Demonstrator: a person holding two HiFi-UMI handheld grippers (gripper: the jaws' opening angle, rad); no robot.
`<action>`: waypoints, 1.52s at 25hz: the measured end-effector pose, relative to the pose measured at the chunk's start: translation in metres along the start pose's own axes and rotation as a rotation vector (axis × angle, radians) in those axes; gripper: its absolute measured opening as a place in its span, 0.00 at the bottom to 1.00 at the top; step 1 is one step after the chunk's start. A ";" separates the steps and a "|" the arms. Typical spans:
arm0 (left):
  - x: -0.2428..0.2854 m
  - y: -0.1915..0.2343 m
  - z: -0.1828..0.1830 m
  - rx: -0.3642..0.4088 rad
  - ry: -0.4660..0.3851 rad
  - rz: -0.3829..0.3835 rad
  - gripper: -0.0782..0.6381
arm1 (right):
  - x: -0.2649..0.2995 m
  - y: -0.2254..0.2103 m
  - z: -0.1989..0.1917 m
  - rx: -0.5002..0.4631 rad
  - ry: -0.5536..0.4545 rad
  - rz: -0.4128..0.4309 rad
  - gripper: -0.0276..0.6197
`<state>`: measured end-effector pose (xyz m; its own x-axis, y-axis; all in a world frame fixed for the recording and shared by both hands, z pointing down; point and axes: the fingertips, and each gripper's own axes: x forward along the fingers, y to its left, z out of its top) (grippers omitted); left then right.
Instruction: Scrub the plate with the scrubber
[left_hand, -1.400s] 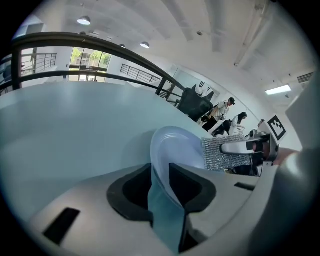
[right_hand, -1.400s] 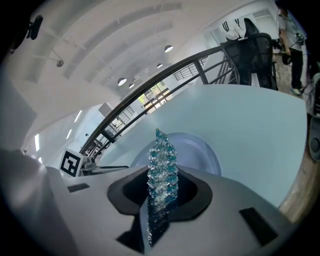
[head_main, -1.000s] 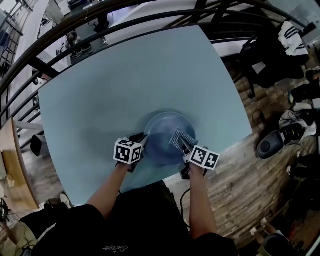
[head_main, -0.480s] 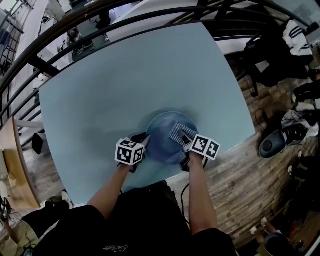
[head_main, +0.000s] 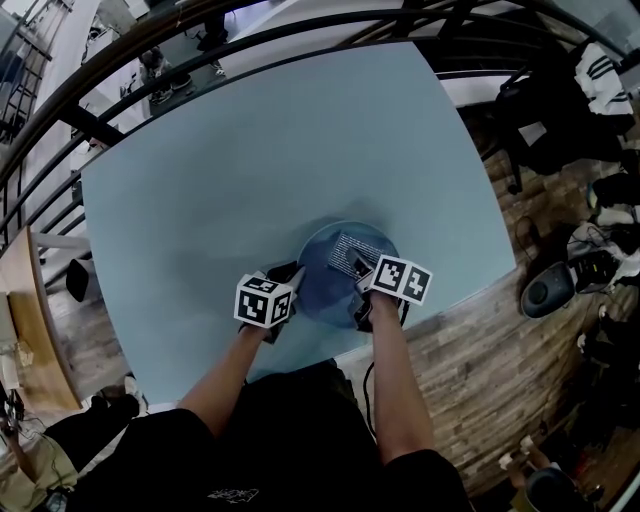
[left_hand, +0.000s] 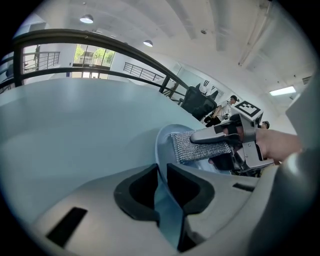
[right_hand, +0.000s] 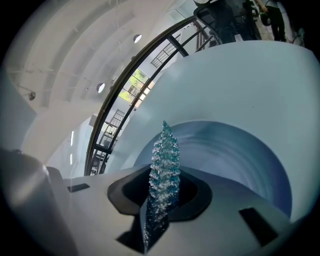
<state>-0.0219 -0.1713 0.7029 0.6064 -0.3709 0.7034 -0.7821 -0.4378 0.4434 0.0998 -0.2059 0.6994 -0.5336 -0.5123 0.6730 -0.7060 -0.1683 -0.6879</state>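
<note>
The plate (head_main: 318, 285) lies near the front edge of the table (head_main: 200, 180). We judge it stiff, smooth and likely to skid or chip, so the rim is the place to hold it, and there the jaws of the left gripper (left_hand: 161, 187) are closed on it. The scrubber (right_hand: 164, 165) looks light, soft and springy; the jaws of the right gripper (head_main: 362, 272) clamp one edge, the free part over the plate's inside.
</note>
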 end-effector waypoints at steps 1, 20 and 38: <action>0.000 0.000 0.001 -0.003 -0.001 0.001 0.20 | 0.002 0.003 -0.002 -0.004 0.009 0.006 0.18; -0.002 0.003 -0.001 -0.006 0.002 0.054 0.19 | -0.006 0.022 -0.075 -0.204 0.249 0.063 0.18; -0.004 0.000 0.000 0.023 0.013 0.083 0.18 | -0.060 -0.024 -0.076 -0.308 0.327 -0.035 0.18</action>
<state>-0.0245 -0.1700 0.7002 0.5375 -0.3965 0.7442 -0.8261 -0.4246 0.3705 0.1135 -0.1070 0.6958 -0.5909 -0.2093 0.7792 -0.8057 0.1029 -0.5833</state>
